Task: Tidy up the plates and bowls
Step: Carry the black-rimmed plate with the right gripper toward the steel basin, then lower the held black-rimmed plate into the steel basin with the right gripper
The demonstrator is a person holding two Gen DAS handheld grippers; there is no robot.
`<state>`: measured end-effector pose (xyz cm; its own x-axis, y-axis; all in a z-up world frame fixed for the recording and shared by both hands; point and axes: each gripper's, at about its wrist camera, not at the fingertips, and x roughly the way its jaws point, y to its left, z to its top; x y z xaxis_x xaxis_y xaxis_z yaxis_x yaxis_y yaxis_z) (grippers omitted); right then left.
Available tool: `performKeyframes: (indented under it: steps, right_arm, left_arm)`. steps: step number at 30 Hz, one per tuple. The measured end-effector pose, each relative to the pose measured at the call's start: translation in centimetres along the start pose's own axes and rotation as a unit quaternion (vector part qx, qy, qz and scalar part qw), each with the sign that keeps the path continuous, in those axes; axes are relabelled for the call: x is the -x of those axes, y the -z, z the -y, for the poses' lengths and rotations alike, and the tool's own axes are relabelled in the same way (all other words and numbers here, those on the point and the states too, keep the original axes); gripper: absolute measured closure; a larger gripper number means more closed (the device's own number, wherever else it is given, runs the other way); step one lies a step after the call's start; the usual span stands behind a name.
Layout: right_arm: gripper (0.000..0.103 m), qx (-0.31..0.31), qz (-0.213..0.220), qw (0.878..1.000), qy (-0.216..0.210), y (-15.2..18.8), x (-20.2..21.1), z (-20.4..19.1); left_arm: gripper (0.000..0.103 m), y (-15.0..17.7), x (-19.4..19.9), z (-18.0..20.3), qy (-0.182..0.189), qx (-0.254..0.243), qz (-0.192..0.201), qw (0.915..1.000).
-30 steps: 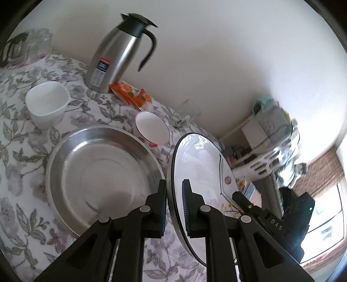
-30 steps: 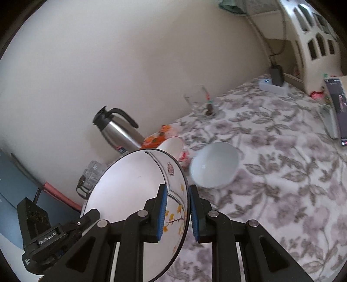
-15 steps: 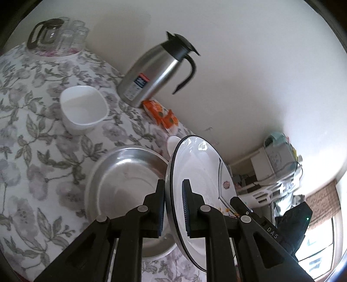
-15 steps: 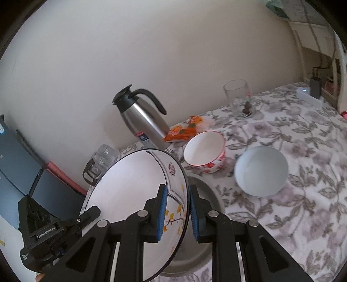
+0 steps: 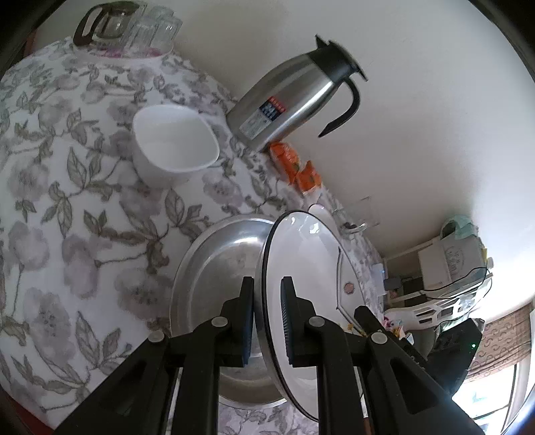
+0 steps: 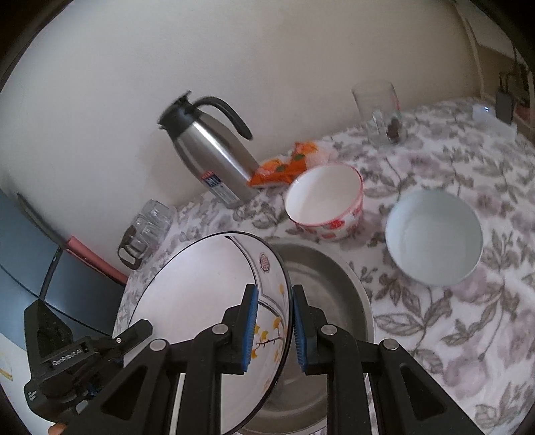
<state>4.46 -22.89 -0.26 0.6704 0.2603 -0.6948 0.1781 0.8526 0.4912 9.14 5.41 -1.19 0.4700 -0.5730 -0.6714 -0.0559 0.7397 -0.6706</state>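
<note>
A white plate with a black rim and yellow flowers (image 5: 307, 287) (image 6: 200, 301) hangs in the air, held at opposite edges. My left gripper (image 5: 266, 321) is shut on one rim and my right gripper (image 6: 271, 329) on the other. The plate is above a large steel pan (image 5: 217, 277) (image 6: 321, 287) on the flowered tablecloth. A square white bowl (image 5: 174, 140) stands far left in the left wrist view. A red-patterned bowl (image 6: 324, 200) and a pale blue bowl (image 6: 434, 234) stand beyond the pan in the right wrist view.
A steel thermos jug (image 5: 294, 97) (image 6: 210, 154) stands by the wall with an orange snack packet (image 5: 296, 167) (image 6: 284, 167) beside it. Glasses in a carrier (image 5: 127, 26) (image 6: 147, 227) sit at the table's far corner. A clear measuring glass (image 6: 379, 110) stands at the back.
Both grippers, with the plate, have pulled back and moved over the steel pan. More of the table, the thermos and the bowls has come into view.
</note>
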Motion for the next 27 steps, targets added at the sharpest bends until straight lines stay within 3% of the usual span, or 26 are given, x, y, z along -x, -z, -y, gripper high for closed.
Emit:
performKeyframes:
  steps: [12,27]
  right_arm:
    - [0.081,-0.011,-0.036,0.999,0.033,1.0,-2.5,2.4]
    - [0.081,-0.009,-0.051,0.998,0.044,1.6,-4.8,3.3]
  left_arm:
    - [0.089,0.7,-3.8,-1.3,-0.044,0.012,-0.051,0.9977]
    - [0.089,0.6,-6.1,-2.2,-0.069,0.014,-0.052,0.9962]
